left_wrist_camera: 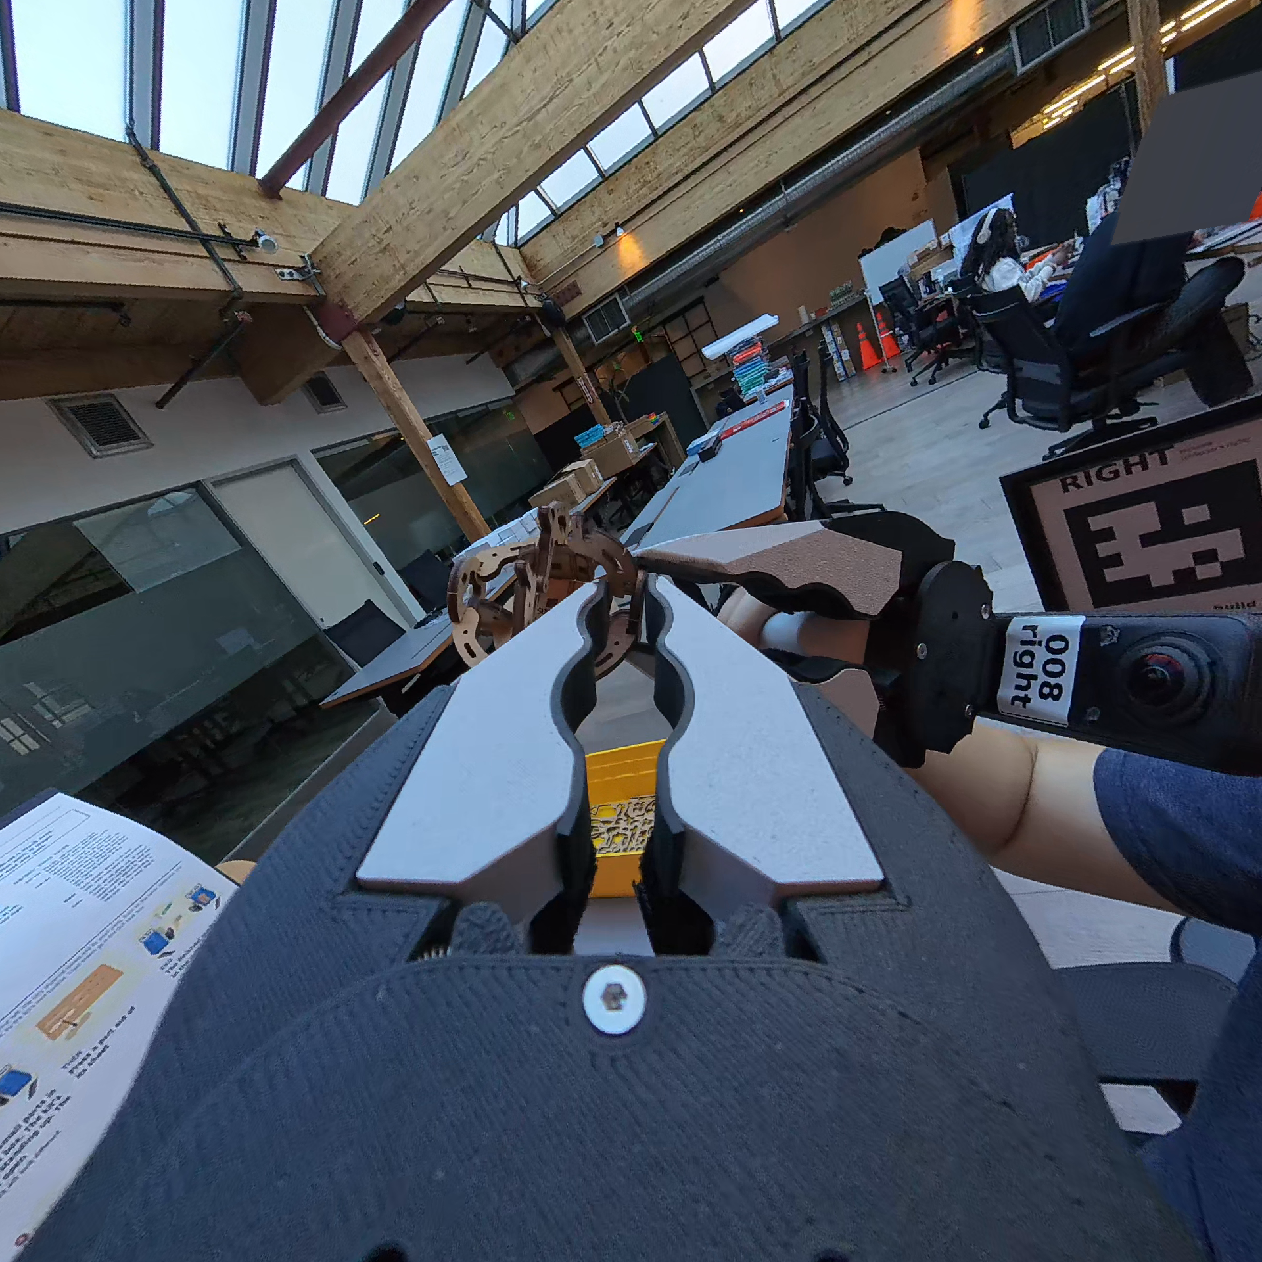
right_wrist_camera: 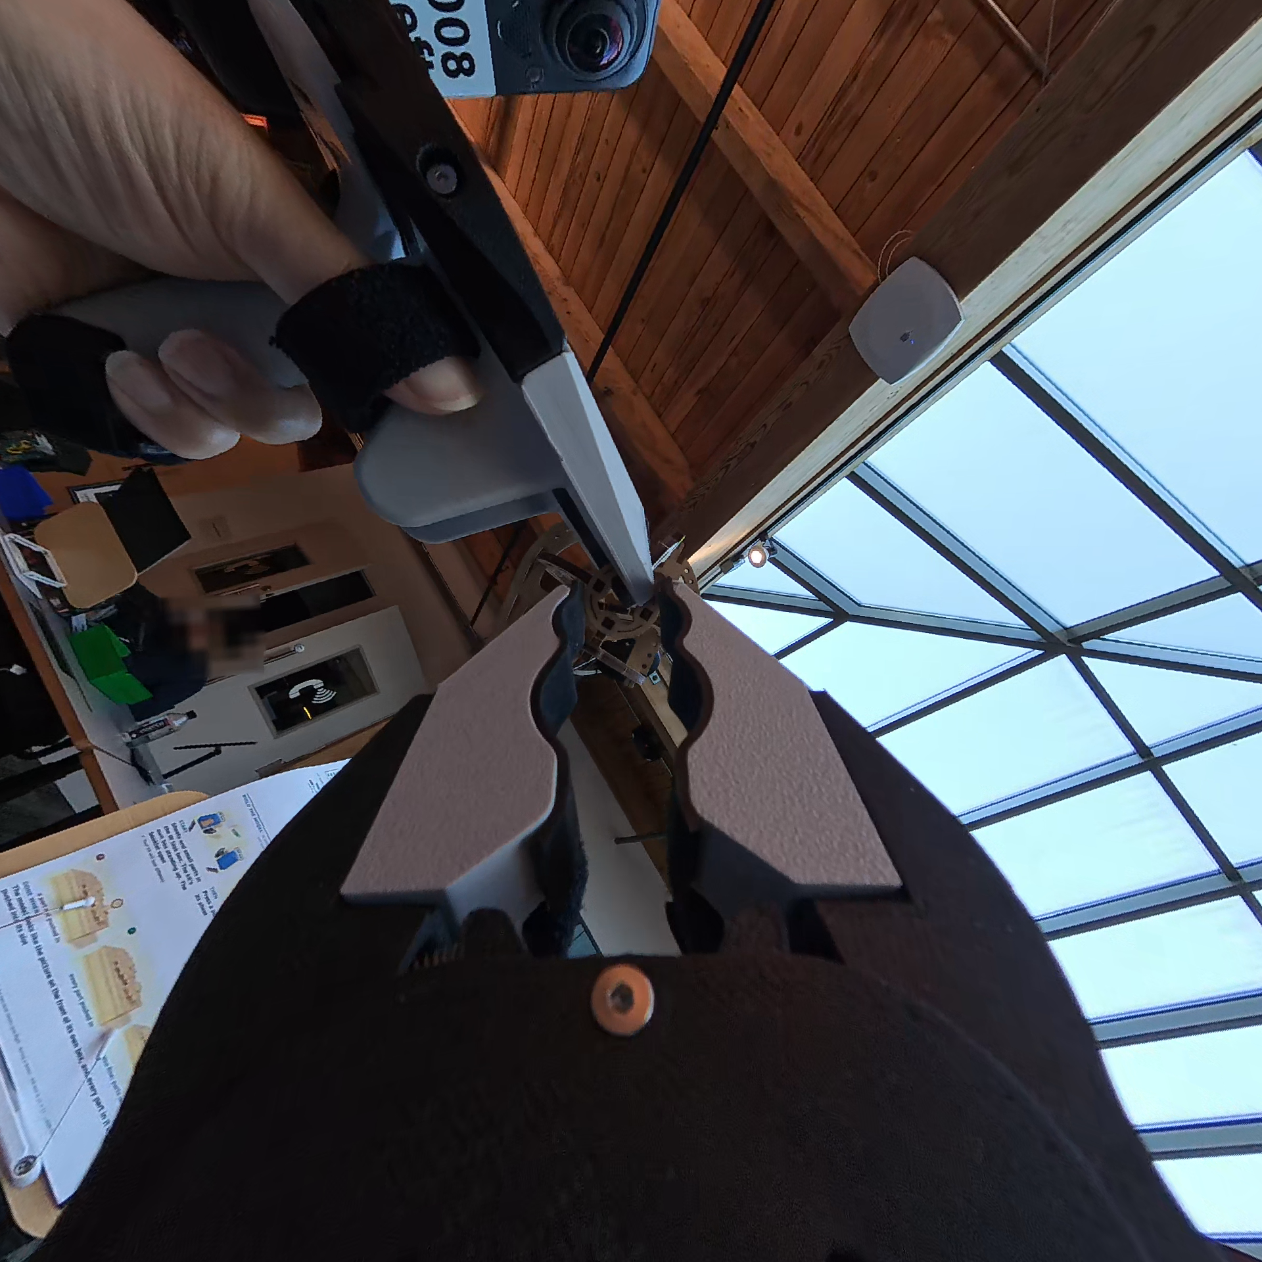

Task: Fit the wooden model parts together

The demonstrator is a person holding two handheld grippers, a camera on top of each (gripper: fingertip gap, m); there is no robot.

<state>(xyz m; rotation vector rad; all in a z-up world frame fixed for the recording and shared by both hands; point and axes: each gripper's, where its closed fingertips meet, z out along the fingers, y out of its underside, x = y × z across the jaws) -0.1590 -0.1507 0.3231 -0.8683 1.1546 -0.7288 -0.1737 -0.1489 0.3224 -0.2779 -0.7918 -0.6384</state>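
The wooden model (left_wrist_camera: pixel 529 587) is a brown laser-cut assembly of rings and slotted plates, held up in the air. My left gripper (left_wrist_camera: pixel 625 593) has grey fingers shut on the model's near edge. My right gripper (left_wrist_camera: pixel 640 558), with tan fingers, comes in from the right and its tips meet the model's top ring. In the right wrist view the model (right_wrist_camera: pixel 618 625) sits between the tips of my right gripper (right_wrist_camera: pixel 618 601), which is closed onto it. The left gripper (right_wrist_camera: pixel 638 587) reaches in from the upper left, its tip at the same spot. Much of the model is hidden by the fingers.
A printed instruction sheet (left_wrist_camera: pixel 82 956) lies at the lower left; it also shows on a clipboard in the right wrist view (right_wrist_camera: pixel 102 942). A yellow box (left_wrist_camera: pixel 618 819) sits below the left fingers. Long desks (left_wrist_camera: pixel 724 478) and office chairs stand behind. A seated person (left_wrist_camera: pixel 997 266) is far right. Only a small space, under 4 cm, lies between the two pairs of fingers.
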